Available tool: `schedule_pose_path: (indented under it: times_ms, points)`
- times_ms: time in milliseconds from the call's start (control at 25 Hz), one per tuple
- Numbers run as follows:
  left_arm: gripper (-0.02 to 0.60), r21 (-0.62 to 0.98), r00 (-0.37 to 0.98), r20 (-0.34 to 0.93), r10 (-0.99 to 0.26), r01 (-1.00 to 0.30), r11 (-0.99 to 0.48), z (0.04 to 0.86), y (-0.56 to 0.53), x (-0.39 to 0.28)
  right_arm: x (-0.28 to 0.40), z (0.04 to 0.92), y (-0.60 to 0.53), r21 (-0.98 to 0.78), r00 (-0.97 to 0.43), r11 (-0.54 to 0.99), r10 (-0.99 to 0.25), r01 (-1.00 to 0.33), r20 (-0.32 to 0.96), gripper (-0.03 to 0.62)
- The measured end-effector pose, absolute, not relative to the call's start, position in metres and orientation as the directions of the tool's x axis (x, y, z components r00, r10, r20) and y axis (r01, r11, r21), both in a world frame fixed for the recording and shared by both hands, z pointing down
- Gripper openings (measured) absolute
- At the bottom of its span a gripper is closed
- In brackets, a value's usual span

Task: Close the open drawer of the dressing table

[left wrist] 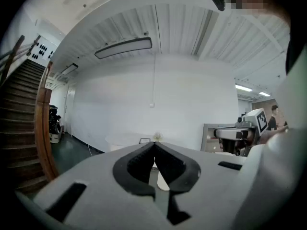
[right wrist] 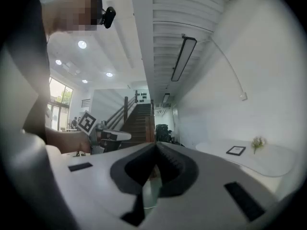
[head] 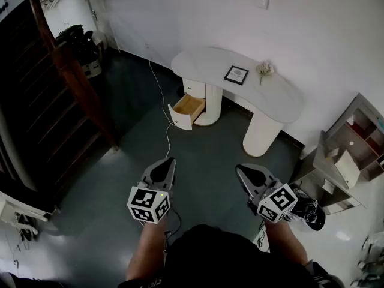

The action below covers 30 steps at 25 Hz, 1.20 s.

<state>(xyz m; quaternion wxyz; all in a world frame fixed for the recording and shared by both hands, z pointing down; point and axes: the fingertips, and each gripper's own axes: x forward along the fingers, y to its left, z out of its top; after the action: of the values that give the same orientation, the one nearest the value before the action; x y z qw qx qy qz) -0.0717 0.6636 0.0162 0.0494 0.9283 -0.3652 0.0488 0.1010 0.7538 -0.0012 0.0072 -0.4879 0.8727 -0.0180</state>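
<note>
Left tool (head: 171, 161) and right tool (head: 240, 168), each pressed together, face white dressing table's (head: 204, 62) wooden drawer (head: 188, 108).

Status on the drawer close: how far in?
Done: nothing. The drawer of the dressing table stands pulled out, its wood inside showing. In hand: nothing. The left gripper and right gripper are both empty with jaws together, held close to the person and well short of the table. Left: walk up, set a gripper on the drawer front, and push it in flush.
</note>
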Motion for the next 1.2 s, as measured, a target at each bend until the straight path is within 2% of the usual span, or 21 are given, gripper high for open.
schedule_pose_path:
  times_ms: [560,920,1200]
  points:
    - [0.008,0.035,0.715,0.102,-0.691,-0.697,-0.716,-0.006,0.680,-0.045,0.140,-0.005,0.764,-0.050,-0.529,0.530,-0.848,-0.846,-0.040,0.003]
    - [0.008,0.037,0.701,0.128,-0.702,-0.710,-0.703,0.009,0.683,-0.039,0.145,0.016,0.778,-0.082,-0.538,0.536,-0.843,-0.840,0.012,0.005]
    - [0.008,0.075,0.715,0.137,-0.686,-0.698,-0.712,0.027,0.637,-0.027,0.168,0.035,0.731,-0.126,-0.496,0.487,-0.867,-0.864,0.051,0.005]
